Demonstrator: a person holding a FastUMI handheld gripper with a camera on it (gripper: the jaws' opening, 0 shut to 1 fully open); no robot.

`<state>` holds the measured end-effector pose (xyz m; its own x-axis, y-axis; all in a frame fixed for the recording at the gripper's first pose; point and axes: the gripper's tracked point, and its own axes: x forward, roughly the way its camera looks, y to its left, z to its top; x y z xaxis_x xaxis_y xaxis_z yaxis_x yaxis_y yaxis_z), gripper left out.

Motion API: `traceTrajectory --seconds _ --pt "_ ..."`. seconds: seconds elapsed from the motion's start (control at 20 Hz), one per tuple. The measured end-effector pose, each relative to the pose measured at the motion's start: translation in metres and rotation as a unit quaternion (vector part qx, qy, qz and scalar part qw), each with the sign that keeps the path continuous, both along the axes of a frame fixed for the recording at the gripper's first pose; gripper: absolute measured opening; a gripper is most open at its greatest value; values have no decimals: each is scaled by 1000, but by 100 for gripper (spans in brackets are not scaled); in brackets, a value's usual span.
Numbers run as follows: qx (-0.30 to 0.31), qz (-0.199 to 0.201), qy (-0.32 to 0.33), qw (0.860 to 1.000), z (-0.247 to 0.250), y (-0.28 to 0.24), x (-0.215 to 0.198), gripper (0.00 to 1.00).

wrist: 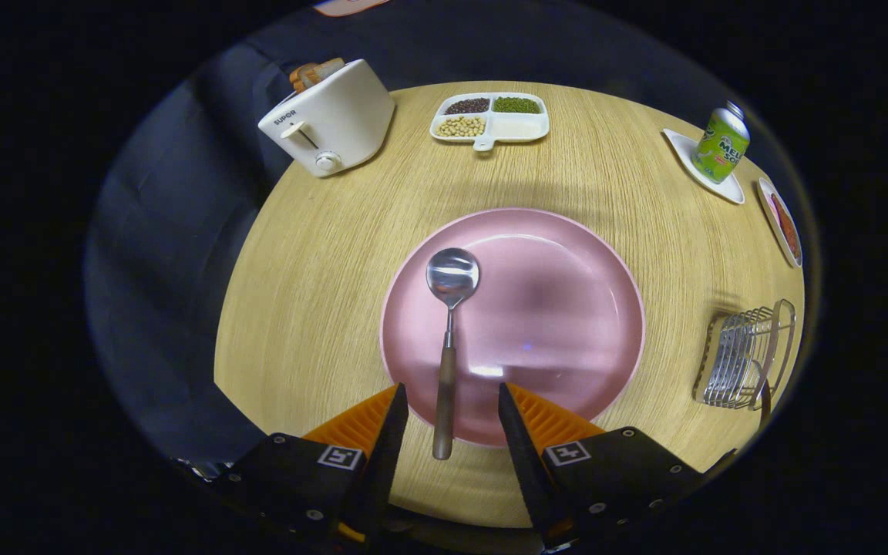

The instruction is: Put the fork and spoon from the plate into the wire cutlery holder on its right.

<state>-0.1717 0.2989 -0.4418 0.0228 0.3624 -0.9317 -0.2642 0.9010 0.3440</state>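
Round wooden table, pink plate near its front edge, wire cutlery holder at right edge, apparently already holding cutlery. Spoon lies on plate's left side, handle overhanging the rim between the gripper fingers, jaws apart, nothing clamped. Risk: thin handle slips or pivots when pinched.

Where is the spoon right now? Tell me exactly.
In the gripper view the spoon lies on the pink plate, bowl away, its handle overhanging the near rim between the open gripper's fingers.
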Motion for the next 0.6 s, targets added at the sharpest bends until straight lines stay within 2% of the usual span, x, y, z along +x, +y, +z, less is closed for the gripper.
traceTrajectory --seconds 0.15,0.3,0.45,0.5,0.6 --pt "-20 -5 -5 1000 -13 -1 -5 59" --pt "-22 -2 1 1000 -24 5 -12 40" --pt "-46 -7 -23 999 -33 -1 -8 28" --pt "-45 -7 -34 998 -33 0 -7 19" --pt "-38 -8 -46 998 -32 -1 -5 12"
